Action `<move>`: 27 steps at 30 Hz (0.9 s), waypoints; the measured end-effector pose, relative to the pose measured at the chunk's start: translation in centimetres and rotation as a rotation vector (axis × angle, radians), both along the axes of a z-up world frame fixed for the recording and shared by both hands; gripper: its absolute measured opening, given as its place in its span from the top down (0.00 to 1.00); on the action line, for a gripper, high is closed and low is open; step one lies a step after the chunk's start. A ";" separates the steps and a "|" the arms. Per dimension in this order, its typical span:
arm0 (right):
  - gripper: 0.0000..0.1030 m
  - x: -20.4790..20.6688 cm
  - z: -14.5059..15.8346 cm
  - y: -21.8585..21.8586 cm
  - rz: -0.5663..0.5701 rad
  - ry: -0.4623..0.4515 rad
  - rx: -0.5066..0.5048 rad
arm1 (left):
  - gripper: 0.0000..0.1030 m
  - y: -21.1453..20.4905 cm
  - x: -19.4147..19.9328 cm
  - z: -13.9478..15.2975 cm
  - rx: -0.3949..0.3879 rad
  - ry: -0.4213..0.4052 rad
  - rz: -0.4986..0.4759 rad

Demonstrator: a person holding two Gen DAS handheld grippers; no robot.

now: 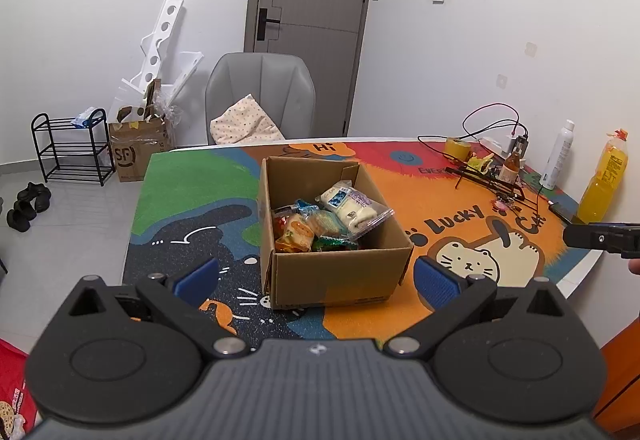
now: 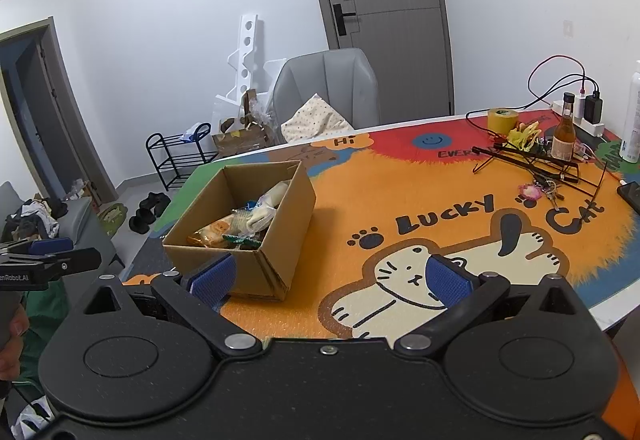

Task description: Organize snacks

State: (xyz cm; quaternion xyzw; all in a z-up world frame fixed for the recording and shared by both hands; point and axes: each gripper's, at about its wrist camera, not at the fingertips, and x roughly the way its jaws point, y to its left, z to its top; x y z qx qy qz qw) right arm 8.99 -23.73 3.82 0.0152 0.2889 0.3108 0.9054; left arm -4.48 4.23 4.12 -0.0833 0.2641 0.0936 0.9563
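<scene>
An open cardboard box point(image 1: 340, 272) point(image 2: 276, 240) stands on the colourful cat-print table mat point(image 1: 452, 195) point(image 2: 400, 199). Inside lie several wrapped snacks: a white and blue packet point(image 1: 352, 205) leaning on the right wall, an orange packet point(image 1: 296, 234) point(image 2: 214, 230) and a green one point(image 1: 334, 243). My left gripper point(image 1: 316, 280) hovers open just in front of the box, with nothing between its blue pads point(image 1: 196, 278). My right gripper point(image 2: 330, 278) is open too, held over the cat drawing to the right of the box's near corner. Each gripper shows at the edge of the other's view.
At the table's far right are a tape roll point(image 2: 502, 119), a small brown bottle point(image 2: 564, 133), black wire hangers point(image 2: 532, 163), keys, cables and a power strip, a white spray can point(image 1: 558, 155) and an orange juice bottle point(image 1: 604, 177). A grey chair point(image 1: 260, 95) stands behind the table.
</scene>
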 end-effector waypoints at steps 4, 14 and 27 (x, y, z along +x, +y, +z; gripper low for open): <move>0.00 0.0 0.0 0.0 0.003 0.005 -0.003 | 0.00 -0.1 0.1 -0.1 0.002 0.004 -0.003; 0.00 -0.1 0.0 0.1 0.009 0.008 -0.008 | 0.00 -0.1 0.2 -0.5 -0.006 0.016 -0.009; 0.00 0.0 0.0 0.4 0.011 0.018 -0.011 | 0.00 -0.4 0.4 -0.6 -0.005 0.028 -0.015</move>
